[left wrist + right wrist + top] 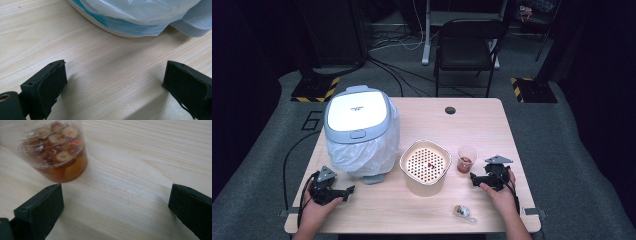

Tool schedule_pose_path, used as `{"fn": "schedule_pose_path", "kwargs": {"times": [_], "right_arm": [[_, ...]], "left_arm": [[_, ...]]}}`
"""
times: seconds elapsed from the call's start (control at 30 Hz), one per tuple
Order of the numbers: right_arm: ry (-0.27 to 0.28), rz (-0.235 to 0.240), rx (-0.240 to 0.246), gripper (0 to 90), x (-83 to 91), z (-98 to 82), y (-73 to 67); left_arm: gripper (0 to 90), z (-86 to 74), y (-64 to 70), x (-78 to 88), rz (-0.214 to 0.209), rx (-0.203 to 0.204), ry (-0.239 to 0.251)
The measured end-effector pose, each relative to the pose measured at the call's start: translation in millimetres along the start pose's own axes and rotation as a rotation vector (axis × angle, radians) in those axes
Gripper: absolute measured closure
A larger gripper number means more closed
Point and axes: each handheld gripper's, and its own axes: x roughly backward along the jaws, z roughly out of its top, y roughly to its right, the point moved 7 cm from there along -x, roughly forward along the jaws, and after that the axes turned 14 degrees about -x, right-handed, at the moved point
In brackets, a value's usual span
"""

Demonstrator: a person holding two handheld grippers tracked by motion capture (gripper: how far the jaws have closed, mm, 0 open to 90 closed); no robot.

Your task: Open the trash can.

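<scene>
1. Left gripper (343,191): jaws spread, empty, parked on the table (492,125) near the lined bin (360,131), likely just waiting.
2. Right gripper (474,177): jaws spread, empty, aimed just beside the cup (466,159) of fruit and liquid, probably the next pick.
3. Strainer bowl (425,167) sits between, touching neither.

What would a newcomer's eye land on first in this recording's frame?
Probably the grey lidded bin with its white plastic liner, far left on the wooden table. Next, the cream perforated strainer bowl at centre, and beside it the clear cup of sliced dried fruit in amber liquid, just ahead of the open right claw.
</scene>
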Motion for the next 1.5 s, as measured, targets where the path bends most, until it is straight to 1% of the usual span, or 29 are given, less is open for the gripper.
{"fn": "schedule_pose_path", "kwargs": {"times": [0.03,0.1,0.13,0.27,0.33,0.37,0.5,0.53,0.6,0.67,0.7,0.77,0.8,0.83,0.87,0.9,0.93,1.03,1.07,1.1,1.13,1.2,1.23,1.3,1.37,1.4,1.43,1.47,1.5], "right_arm": [[0.001,0.006,0.007,0.0,-0.3,0.2,-0.7],[0.000,0.008,0.009,0.0,-0.3,0.2,-0.7],[-0.001,0.010,0.010,0.0,-0.1,0.0,-0.6],[-0.003,0.009,0.005,0.0,0.1,-0.3,-0.8],[-0.003,0.009,0.005,0.0,0.1,-0.3,-0.9],[-0.003,0.009,0.005,0.0,0.1,-0.3,-0.9],[-0.003,0.009,0.005,0.0,0.2,-0.4,-0.8],[-0.002,0.009,0.007,0.0,0.1,-0.3,-0.7],[-0.001,0.009,0.009,0.0,0.1,-0.1,-0.6],[-0.003,0.009,0.004,0.0,0.2,-0.4,-0.9],[-0.001,0.009,0.010,0.0,0.1,-0.1,-0.5],[-0.001,0.009,0.008,0.0,0.1,-0.2,-0.6],[-0.002,0.009,0.003,0.0,0.2,-0.4,-0.9],[-0.003,0.009,0.005,0.0,0.2,-0.4,-0.9],[-0.002,0.009,0.005,0.0,0.2,-0.3,-0.8],[-0.001,0.010,0.009,0.0,0.1,-0.1,-0.5],[-0.002,0.009,0.005,0.0,0.2,-0.3,-0.8],[-0.001,0.009,0.008,0.0,0.3,-0.2,-0.5],[0.000,0.010,0.008,0.0,0.3,-0.3,-0.5],[0.000,0.010,0.008,0.0,0.3,-0.3,-0.6],[-0.001,0.010,0.008,0.0,0.3,-0.3,-0.5],[0.000,0.010,0.008,0.0,0.3,-0.3,-0.5],[-0.001,0.010,0.008,0.0,0.4,-0.3,-0.5],[-0.001,0.010,0.008,0.0,0.3,-0.3,-0.5],[-0.001,0.010,0.009,0.0,0.3,-0.3,-0.5],[-0.001,0.009,0.009,0.0,0.3,-0.3,-0.5],[0.000,0.010,0.009,0.0,0.4,-0.3,-0.5],[-0.001,0.010,0.008,0.0,0.4,-0.3,-0.6],[-0.001,0.010,0.008,0.0,0.4,-0.3,-0.5]], "left_arm": [[6.8,0.2,-1.3,-0.3,0.010,0.002,0.007],[7.6,0.1,-2.4,-0.9,0.032,0.032,0.012],[7.5,-0.1,-2.3,-0.2,0.029,0.032,0.003],[8.0,-0.1,-2.4,-0.2,0.032,0.036,0.002],[9.4,-0.4,-2.6,0.7,0.034,0.046,0.008],[10.2,-0.4,-3.0,0.3,0.047,0.050,0.018],[11.9,-1.4,-2.6,1.9,0.044,0.046,0.014],[11.4,-1.3,-2.2,1.5,0.040,0.036,0.018],[10.2,-1.3,-0.3,2.5,0.017,0.023,0.006],[10.2,-1.3,-0.6,2.1,0.023,0.023,0.010],[10.2,-1.2,-0.2,2.5,0.017,0.027,0.007],[10.3,-1.5,-0.3,2.8,0.014,0.018,0.004],[11.4,-1.2,0.1,3.0,0.014,0.015,0.012],[14.4,-0.1,0.9,3.2,0.023,0.016,0.036],[19.6,-0.3,1.8,5.1,0.017,0.017,0.024],[22.1,-0.1,2.7,6.0,0.021,0.016,0.022],[22.7,-0.2,4.1,7.3,0.032,0.008,0.016],[22.8,2.3,15.2,13.4,0.002,-0.020,0.000],[22.9,4.3,19.5,15.2,0.002,-0.030,0.004],[23.2,4.3,19.5,15.2,0.002,-0.030,0.004],[23.7,10.7,27.7,18.3,-0.012,-0.052,0.018],[24.6,15.4,34.7,20.2,-0.029,-0.069,0.021],[24.6,17.2,38.2,20.3,-0.045,-0.068,0.021],[24.4,19.8,43.7,20.8,-0.061,-0.084,0.020],[24.3,23.6,48.9,21.7,-0.061,-0.089,0.036],[24.2,25.8,52.1,23.7,-0.079,-0.094,0.044],[24.2,25.8,52.1,23.7,-0.079,-0.094,0.044],[24.2,28.5,57.6,25.5,-0.088,-0.085,0.060],[24.3,30.0,60.3,26.2,-0.098,-0.091,0.064]]}}
